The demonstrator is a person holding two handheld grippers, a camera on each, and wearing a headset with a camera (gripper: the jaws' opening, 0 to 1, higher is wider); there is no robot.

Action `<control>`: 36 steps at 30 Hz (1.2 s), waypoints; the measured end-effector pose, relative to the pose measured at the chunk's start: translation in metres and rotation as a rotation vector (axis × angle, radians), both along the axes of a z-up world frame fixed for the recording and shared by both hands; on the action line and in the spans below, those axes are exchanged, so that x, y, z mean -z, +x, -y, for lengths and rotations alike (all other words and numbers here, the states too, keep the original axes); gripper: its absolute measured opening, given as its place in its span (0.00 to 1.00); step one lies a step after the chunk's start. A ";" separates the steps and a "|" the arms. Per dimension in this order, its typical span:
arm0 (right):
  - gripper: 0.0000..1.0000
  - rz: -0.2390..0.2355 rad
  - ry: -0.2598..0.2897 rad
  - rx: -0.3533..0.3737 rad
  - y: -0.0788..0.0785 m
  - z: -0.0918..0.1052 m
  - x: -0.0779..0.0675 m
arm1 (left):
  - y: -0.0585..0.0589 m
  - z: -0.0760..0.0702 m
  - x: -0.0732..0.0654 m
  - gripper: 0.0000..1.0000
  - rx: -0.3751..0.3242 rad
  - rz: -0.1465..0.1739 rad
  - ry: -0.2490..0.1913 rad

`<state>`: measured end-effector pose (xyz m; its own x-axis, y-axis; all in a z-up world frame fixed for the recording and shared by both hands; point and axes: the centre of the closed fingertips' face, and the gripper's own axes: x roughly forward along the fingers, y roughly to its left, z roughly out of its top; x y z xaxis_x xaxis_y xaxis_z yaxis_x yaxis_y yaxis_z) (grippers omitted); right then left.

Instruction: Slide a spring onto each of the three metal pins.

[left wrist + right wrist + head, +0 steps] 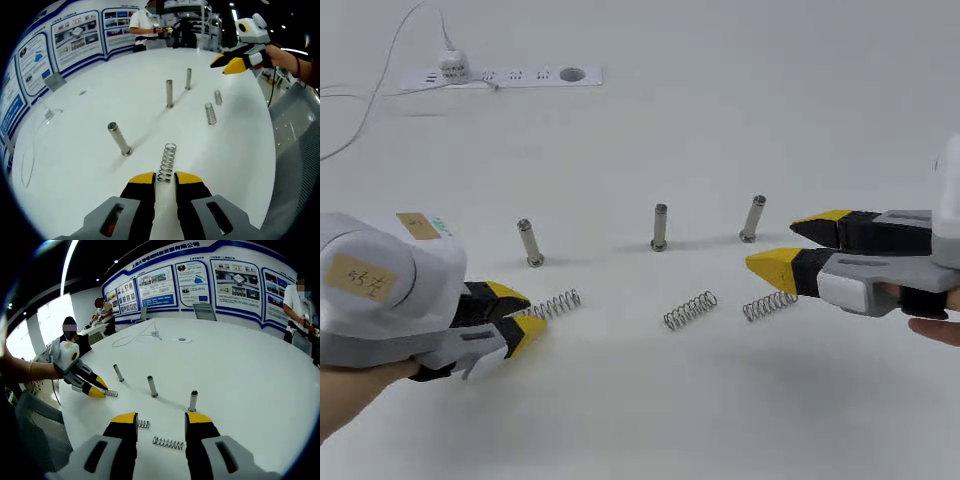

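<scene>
Three pins stand upright on the table point(720, 120), left pin point(529, 243), middle pin point(660, 227) and right pin point(753, 218), all bare. A spring lies flat just in front of each: left spring point(555, 304), middle spring point(690, 310), right spring point(770, 305). The left tool point(165, 177) has its jaws narrowly apart around the near end of the left spring; can't tell if the tips actually bite it. The right tool point(772, 245) is wide open, hovering over the right spring, holding nothing. Risks: an end-only pinch on a thin coil (light, rolls easily) could let it flick out or pivot on lifting, and squeezing hard may kink it. A spring held crooked would likely snag on the pin's top, and a sideways push could tip the pin if it's only standing loose. The right tool coming down could nudge its spring away or clip the right pin nearby.
</scene>
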<state>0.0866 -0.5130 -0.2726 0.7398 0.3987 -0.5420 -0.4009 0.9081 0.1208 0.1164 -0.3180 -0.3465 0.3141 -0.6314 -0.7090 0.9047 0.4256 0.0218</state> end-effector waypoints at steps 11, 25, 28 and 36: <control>0.39 -0.002 0.006 -0.010 0.000 -0.006 0.000 | 0.001 -0.001 0.001 0.12 0.006 -0.009 -0.006; 0.39 0.001 0.039 -0.019 -0.001 -0.019 -0.002 | -0.004 0.006 -0.012 0.10 -0.015 0.038 -0.090; 0.38 0.011 0.061 -0.019 0.001 -0.025 -0.006 | -0.007 0.010 -0.023 0.10 -0.023 0.059 -0.128; 0.38 0.044 0.170 -0.021 0.007 -0.050 -0.020 | -0.015 0.021 -0.049 0.10 -0.046 0.107 -0.218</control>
<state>0.0934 -0.4630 -0.2531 0.7518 0.4973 -0.4330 -0.4276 0.8676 0.2540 0.1017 -0.3389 -0.2971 0.4116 -0.7491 -0.5190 0.8819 0.4710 0.0195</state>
